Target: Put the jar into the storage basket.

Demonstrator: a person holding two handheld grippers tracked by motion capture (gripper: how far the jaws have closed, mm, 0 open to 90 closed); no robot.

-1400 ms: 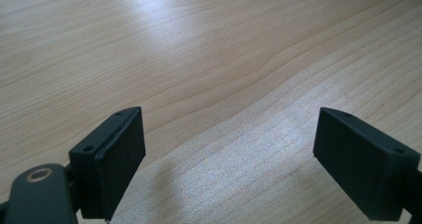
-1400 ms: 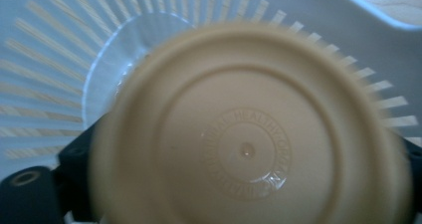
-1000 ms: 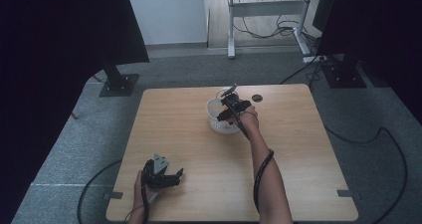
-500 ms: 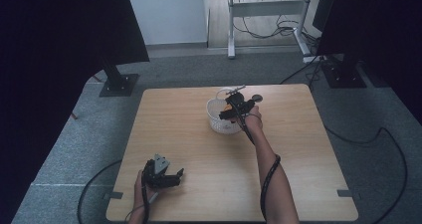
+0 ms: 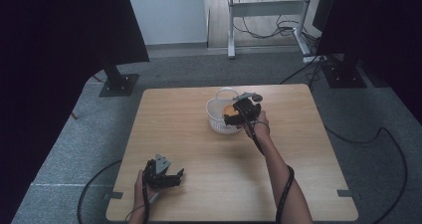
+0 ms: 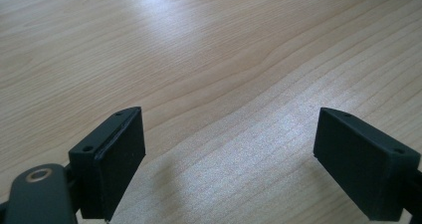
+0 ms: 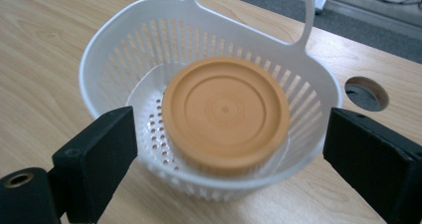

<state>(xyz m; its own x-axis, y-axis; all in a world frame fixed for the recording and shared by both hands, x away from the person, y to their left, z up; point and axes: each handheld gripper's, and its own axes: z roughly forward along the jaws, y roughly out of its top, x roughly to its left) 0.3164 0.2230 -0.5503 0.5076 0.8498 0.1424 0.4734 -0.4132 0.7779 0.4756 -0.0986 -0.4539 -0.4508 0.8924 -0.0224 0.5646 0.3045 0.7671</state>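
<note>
In the high view, a white basket (image 5: 221,118) stands on the wooden table (image 5: 199,149), a little behind the middle of it. An orange disc (image 5: 228,109) lies inside the basket. The right gripper (image 5: 234,118) is over the near right edge of the basket, held by the right hand (image 5: 257,122). The left gripper (image 5: 174,176) rests low near the front edge of the table, well apart from the basket, and its jaws look spread.

In the left gripper view, the two black jaws stand wide apart with only bare table (image 6: 209,59) between them. They hold nothing.

In the right gripper view, the jaws are also spread wide, one at each side of the basket (image 7: 114,50), and they grip nothing. The disc (image 7: 225,112) sits in the basket, leaning a little on the slotted wall, free of the jaws. A round hole (image 7: 366,93) in the table is just beside the basket.

My judgement is that the main part of the work, to put the disc into the basket, is done, because the disc is inside and the jaws are open around it. What seems left is only to pull the right gripper away from the basket.
</note>
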